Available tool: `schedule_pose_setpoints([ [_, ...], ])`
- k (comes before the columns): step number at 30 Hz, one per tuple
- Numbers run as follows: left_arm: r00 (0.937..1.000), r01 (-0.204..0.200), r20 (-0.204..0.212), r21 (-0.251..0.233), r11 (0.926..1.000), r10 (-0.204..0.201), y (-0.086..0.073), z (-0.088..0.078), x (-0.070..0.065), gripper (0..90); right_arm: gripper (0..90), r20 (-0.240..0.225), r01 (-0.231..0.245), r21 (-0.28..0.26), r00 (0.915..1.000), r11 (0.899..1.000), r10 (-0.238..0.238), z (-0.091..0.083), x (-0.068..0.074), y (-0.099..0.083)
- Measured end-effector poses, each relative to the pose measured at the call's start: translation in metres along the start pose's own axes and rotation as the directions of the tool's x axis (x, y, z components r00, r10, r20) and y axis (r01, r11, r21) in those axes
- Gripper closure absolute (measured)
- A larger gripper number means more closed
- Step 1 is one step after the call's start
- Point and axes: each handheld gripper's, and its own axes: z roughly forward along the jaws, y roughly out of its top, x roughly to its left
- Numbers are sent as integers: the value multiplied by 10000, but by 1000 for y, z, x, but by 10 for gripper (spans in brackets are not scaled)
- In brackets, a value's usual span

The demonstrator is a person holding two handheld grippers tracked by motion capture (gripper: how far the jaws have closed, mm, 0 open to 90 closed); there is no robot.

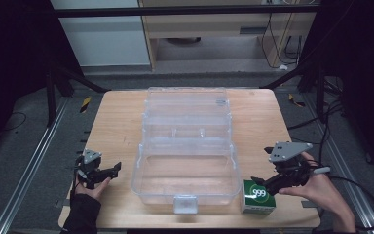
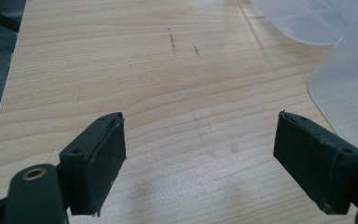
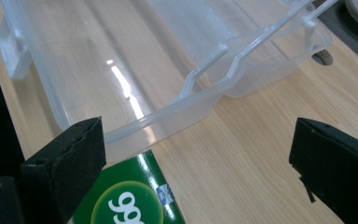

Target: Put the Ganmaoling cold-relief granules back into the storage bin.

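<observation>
A clear plastic box lies open in the middle of the wooden table, its lid folded back toward the far side. A small green carton marked 999 stands at the box's front right corner. My right gripper hovers just right of the carton, jaws open, with the carton beside its left jaw and the box wall ahead. My left gripper is open over bare wood left of the box, whose edge shows at the right.
The table has bare wood on both sides of the box. Its front edge runs just below the carton. Grey floor with metal rails surrounds the table, and cables lie to the right.
</observation>
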Motion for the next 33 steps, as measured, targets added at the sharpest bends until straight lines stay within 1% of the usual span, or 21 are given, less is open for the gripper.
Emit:
schedule_pose_setpoints([
  [2, 10000, -9, 3, 5, 10000, 9, 0, 0, 0, 162, 40, -103, 197, 181, 9998, 9996, -196, 2, 1, 0],
  [3, 10000, -10, -1, 6, 10000, 10, 0, 0, 0, 162, 40, -200, 249, 270, 9995, 9993, -244, 3, 2, 0],
  [4, 10000, -10, -1, 6, 10000, 10, 0, 0, 0, 162, 40, -200, 249, 270, 9995, 9993, -244, 3, 2, 0],
  [5, 10000, -18, -4, 9, 10000, 18, 0, 0, 0, 162, 40, -408, 491, 497, 9981, 9976, -471, 5, 4, 0],
  [7, 10000, -22, -1, 17, 10000, 22, 0, 0, 0, 162, 39, -475, 578, 580, 9974, 9966, -551, 6, 5, 0],
  [8, 10000, -27, 0, 15, 10000, 27, 0, 0, 0, 162, 40, -689, 851, 826, 9944, 9929, -795, 8, 7, 0],
  [10, 10000, -32, 3, 9, 10000, 32, 0, 0, 0, 162, 41, -773, 918, 898, 9934, 9917, -850, 8, 7, 0],
  [11, 10000, -17, 13, 13, 10000, 17, 0, 1, 0, 162, 41, -988, 1111, 1126, 9901, 9874, -1001, 10, 9, -1],
  [13, 10000, -19, 12, 22, 10000, 19, 0, 1, 0, 162, 41, -1034, 1153, 1200, 9893, 9861, -1031, 10, 9, -1],
  [17, 10000, -48, 9, 26, 10000, 48, 0, 1, 0, 162, 41, -1256, 1401, 1602, 9847, 9771, -1206, 13, 11, -2],
  [18, 10000, -50, 10, 33, 10000, 50, 0, 1, 0, 162, 40, -1436, 1579, 1766, 9806, 9715, -1333, 14, 12, -2],
  [19, 10000, -55, 9, 41, 10000, 54, 0, 1, 0, 162, 40, -1436, 1579, 1766, 9806, 9715, -1333, 14, 12, -2],
  [21, 10000, -56, 10, 36, 10000, 56, 0, 1, 0, 162, 41, -1558, 1654, 1973, 9784, 9663, -1357, 16, 13, -4],
  [22, 10000, -56, 10, 36, 10000, 56, 0, 1, 0, 162, 41, -1558, 1654, 1973, 9784, 9663, -1357, 16, 13, -4],
  [23, 10000, -59, 8, 34, 10000, 59, 0, 1, 0, 162, 42, -1617, 1683, 2118, 9775, 9627, -1353, 18, 14, -5],
  [25, 10000, -60, 4, 34, 10000, 60, 0, 1, 0, 162, 42, -1668, 1731, 2154, 9762, 9611, -1384, 19, 14, -6],
  [26, 10000, -58, 10, 34, 10000, 58, 0, 1, 0, 162, 41, -1817, 1816, 2314, 9732, 9558, -1409, 21, 16, -8],
  [28, 10000, -59, 7, 39, 10000, 59, 0, 1, 0, 162, 40, -1954, 1892, 2448, 9703, 9509, -1428, 23, 18, -10],
  [29, 10000, -67, 9, 48, 10000, 67, 0, 1, 0, 162, 40, -1954, 1892, 2448, 9703, 9509, -1428, 23, 18, -10],
  [31, 10000, -73, 6, 55, 10000, 73, 0, 1, 0, 162, 33, -2103, 1997, 2632, 9667, 9438, -1459, 25, 20, -12],
  [33, 10000, -79, 4, 55, 10000, 79, 0, 1, -1, 161, 21, -2129, 2078, 2691, 9651, 9404, -1524, 27, 20, -14],
])
